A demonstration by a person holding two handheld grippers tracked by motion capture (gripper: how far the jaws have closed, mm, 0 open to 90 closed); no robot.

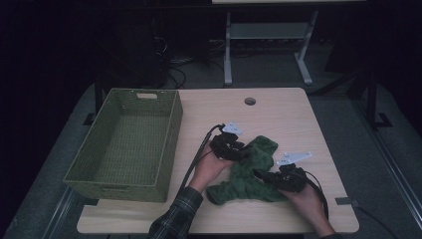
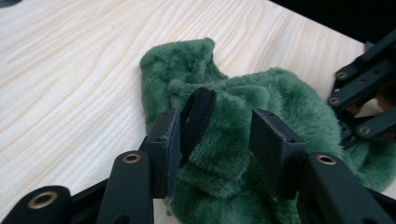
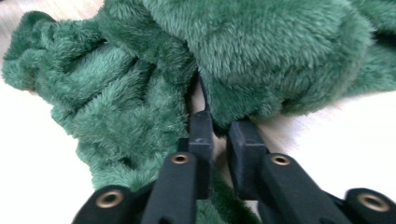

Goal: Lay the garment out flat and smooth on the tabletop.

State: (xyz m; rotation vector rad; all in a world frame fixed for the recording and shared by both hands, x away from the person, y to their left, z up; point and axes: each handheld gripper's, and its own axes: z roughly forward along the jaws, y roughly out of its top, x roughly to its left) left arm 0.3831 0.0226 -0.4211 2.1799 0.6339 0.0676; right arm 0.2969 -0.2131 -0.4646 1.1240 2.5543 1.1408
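Observation:
A green plush cloth (image 1: 247, 175) lies crumpled on the wooden table (image 1: 288, 117), right of centre. My left gripper (image 1: 244, 152) is at the cloth's upper left edge. In the left gripper view its jaws (image 2: 217, 135) stand well apart, with a thick fold of the cloth (image 2: 280, 93) bunched between the pads. A black elastic band (image 2: 198, 114) lies against one pad. My right gripper (image 1: 261, 175) is at the cloth's lower right. Its jaws (image 3: 219, 128) are almost together, pinching a thin edge of the cloth (image 3: 261, 46).
A green woven basket (image 1: 169, 144) stands on the left half of the table, with nothing in it. A round cable hole (image 1: 250, 101) is near the table's far edge. Bare wood surrounds the cloth. The other gripper (image 2: 364, 93) shows at the right of the left gripper view.

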